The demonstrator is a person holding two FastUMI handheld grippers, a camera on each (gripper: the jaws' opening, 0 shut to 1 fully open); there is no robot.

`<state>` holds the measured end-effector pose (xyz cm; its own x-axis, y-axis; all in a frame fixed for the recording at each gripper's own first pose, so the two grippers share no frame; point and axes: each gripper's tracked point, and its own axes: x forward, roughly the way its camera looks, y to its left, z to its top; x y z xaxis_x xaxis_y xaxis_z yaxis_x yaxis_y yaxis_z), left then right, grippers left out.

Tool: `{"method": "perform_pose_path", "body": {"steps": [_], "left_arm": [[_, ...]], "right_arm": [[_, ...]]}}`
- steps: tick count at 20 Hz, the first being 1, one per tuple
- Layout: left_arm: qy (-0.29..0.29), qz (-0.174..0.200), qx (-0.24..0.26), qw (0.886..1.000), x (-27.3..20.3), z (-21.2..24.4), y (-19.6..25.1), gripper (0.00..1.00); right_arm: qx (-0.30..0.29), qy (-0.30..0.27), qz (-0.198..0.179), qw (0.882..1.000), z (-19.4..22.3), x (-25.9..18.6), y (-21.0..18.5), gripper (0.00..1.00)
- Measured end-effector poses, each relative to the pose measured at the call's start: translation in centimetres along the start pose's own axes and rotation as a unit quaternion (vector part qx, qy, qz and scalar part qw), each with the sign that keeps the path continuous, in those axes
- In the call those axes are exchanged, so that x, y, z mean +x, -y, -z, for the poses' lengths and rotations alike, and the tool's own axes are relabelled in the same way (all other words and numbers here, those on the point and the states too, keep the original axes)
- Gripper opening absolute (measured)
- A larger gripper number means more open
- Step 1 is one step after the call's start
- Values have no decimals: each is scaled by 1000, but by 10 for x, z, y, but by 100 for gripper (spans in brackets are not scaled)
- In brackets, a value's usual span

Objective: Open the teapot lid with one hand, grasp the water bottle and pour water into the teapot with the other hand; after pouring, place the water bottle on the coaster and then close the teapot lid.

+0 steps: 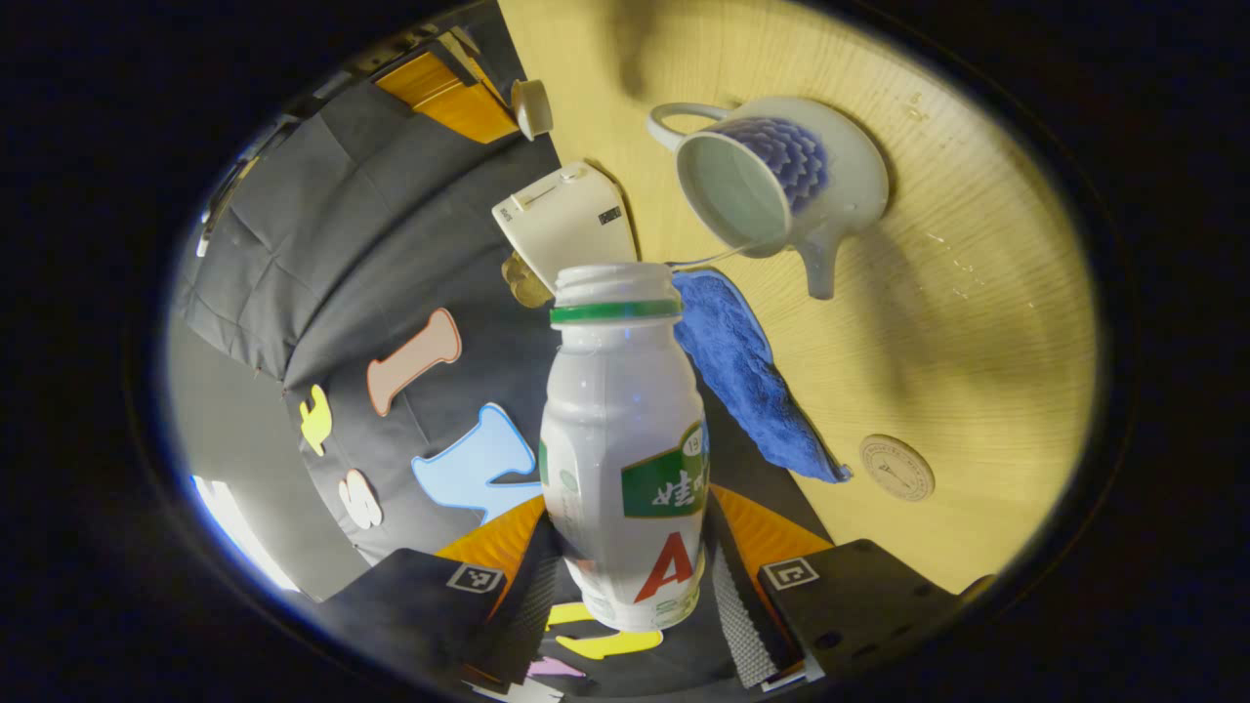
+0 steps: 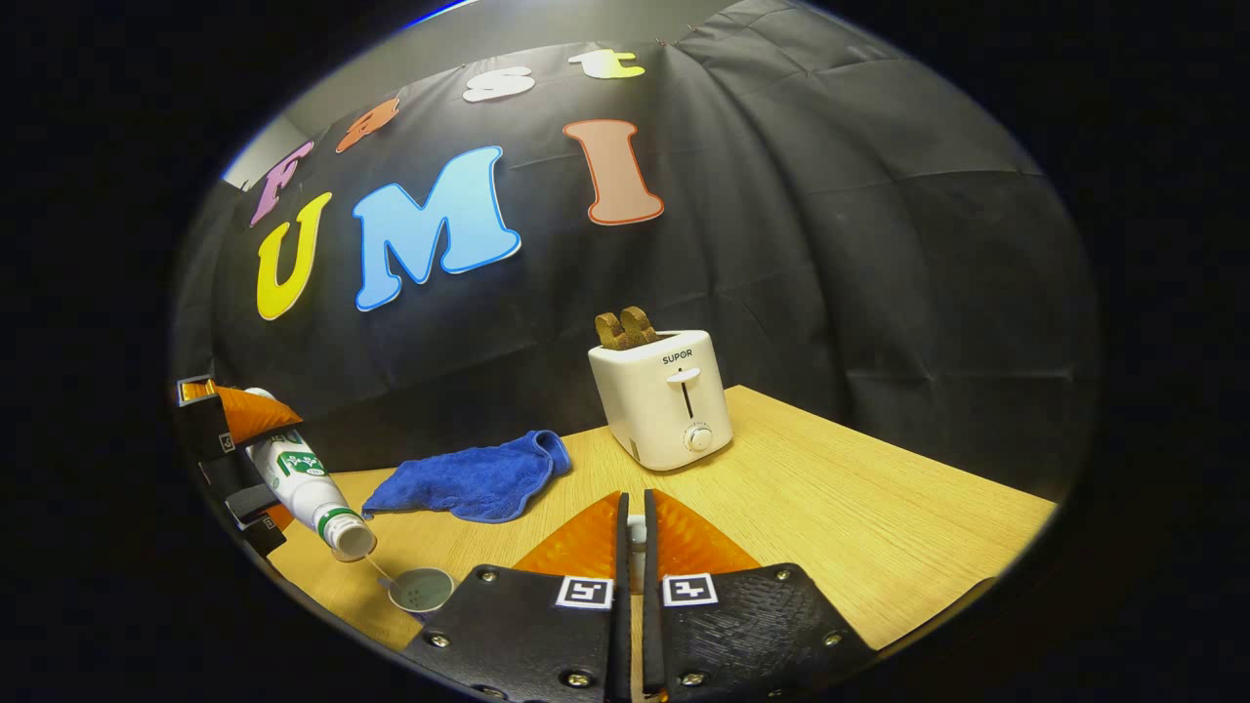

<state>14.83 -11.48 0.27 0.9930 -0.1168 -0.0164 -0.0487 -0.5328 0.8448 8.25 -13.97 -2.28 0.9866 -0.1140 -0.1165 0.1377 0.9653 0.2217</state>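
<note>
My left gripper (image 1: 630, 508) is shut on the white water bottle (image 1: 625, 449), which has a green neck ring and no cap. The bottle is tipped, and a thin stream of water (image 1: 708, 258) runs from its mouth into the open white-and-blue teapot (image 1: 781, 186) on the wooden table. In the right gripper view the tilted bottle (image 2: 308, 483) pours into the teapot's opening (image 2: 422, 589) at the lower left. My right gripper (image 2: 633, 508) is shut on the knob of the teapot lid (image 2: 636, 535). The lid (image 1: 532, 107) is held up, away from the pot.
A white toaster (image 2: 664, 400) with bread in its slots stands at the back of the table (image 2: 859, 527). A blue cloth (image 2: 469, 478) lies left of it, near the teapot. A round coaster (image 1: 896, 467) lies on the table beside the cloth (image 1: 752, 381).
</note>
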Motion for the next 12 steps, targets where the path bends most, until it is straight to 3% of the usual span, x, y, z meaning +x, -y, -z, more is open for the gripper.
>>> {"method": "perform_pose_path", "body": {"steps": [9, 12], "left_arm": [[11, -12, 19, 1000, 1, -14, -8, 81], [18, 2, -36, 999, -1, -14, 2, 81]], "right_arm": [[2, 1, -1, 1000, 0, -1, 1, 4], [5, 0, -5, 1000, -1, -1, 0, 5]]}}
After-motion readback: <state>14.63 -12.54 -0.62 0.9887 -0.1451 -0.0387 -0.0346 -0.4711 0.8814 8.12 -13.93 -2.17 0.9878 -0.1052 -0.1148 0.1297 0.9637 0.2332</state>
